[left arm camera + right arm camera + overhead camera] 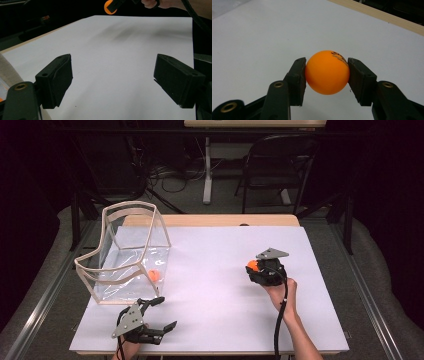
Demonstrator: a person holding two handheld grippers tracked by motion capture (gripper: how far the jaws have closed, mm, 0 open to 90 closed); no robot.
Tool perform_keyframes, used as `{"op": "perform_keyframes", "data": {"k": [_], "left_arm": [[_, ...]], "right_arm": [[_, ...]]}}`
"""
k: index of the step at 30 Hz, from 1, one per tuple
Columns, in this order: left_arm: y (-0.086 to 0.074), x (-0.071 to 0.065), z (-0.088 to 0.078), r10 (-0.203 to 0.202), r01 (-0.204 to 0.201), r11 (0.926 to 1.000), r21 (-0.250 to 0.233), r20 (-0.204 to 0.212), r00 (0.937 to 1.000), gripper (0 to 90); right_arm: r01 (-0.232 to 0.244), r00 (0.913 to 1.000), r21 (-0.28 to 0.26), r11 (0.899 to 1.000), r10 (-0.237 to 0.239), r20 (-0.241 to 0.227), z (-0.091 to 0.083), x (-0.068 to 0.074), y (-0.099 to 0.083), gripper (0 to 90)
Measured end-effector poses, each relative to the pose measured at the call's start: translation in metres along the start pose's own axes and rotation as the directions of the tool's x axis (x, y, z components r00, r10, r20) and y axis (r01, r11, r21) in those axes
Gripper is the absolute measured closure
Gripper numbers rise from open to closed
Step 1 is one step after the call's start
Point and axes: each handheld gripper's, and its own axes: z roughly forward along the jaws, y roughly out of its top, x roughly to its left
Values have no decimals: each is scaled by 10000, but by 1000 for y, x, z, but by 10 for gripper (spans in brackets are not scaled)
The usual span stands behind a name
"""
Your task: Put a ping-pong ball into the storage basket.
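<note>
- The right gripper [327,72] holds an orange ping-pong ball [327,72] between its two pads, above the white sheet [215,270], on the right part of the table.
- The left gripper [162,312] stands wide with nothing between the jaws, at the near left edge of the sheet.
- A clear plastic container [127,252] stands on the left, just beyond the left gripper, with a second orange ball [154,275] inside it.

Dark print on orange ball [327,72], too small to read
</note>
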Motion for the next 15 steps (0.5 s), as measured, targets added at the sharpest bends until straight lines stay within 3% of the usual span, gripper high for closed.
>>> {"op": "perform_keyframes", "data": {"k": [15], "left_arm": [[0,1,0,3,-3,10000,17,6,10000,156]], "right_arm": [[182,9997,1,9998,-182,-183,-1,8,3,507]]}}
